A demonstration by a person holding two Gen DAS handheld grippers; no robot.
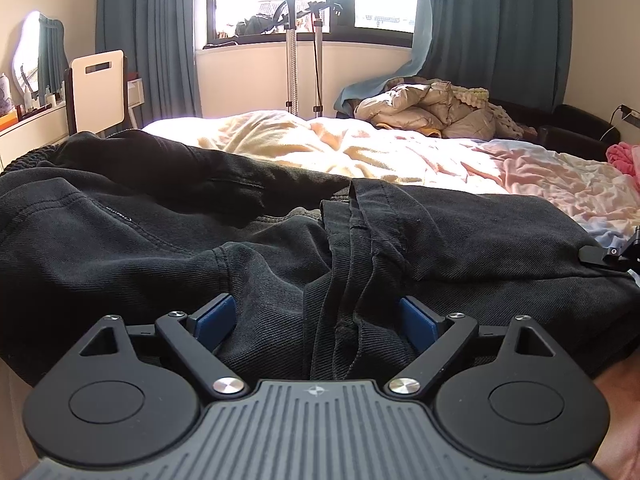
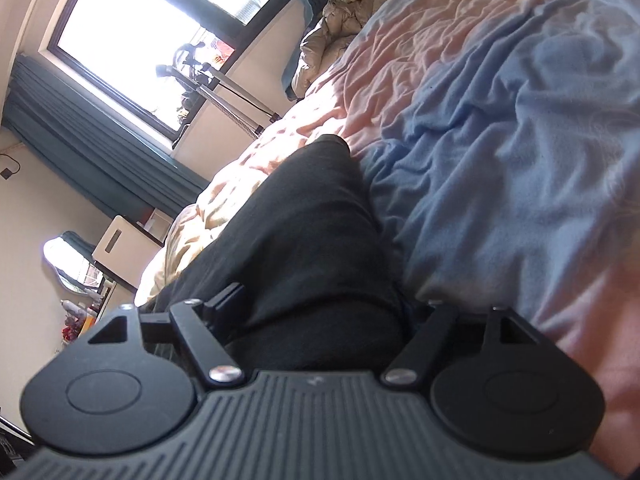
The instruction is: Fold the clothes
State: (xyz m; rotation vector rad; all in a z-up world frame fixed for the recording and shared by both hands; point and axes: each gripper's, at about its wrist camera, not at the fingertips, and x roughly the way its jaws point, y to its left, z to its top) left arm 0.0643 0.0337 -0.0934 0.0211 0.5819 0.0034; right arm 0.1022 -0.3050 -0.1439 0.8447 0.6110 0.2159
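Black trousers (image 1: 440,232) lie crumpled across the near edge of the bed, a folded seam running toward the camera. My left gripper (image 1: 316,312) is open, its blue pads (image 1: 212,320) wide apart with a bunch of the black cloth lying between them. In the right wrist view, rolled to one side, a thick fold of the same black cloth (image 2: 312,240) fills the gap of my right gripper (image 2: 332,304), which is also open wide. A black part of the right gripper (image 1: 600,256) shows at the right edge of the left wrist view, touching the trousers.
The bedsheet (image 1: 360,152) is rumpled, yellow fading to pink and blue. A beige puffer jacket (image 1: 424,108) lies at the far side and a pink cloth (image 1: 624,156) at the right. A metal stand (image 1: 292,60), a white chair (image 1: 100,88) and a desk stand beyond.
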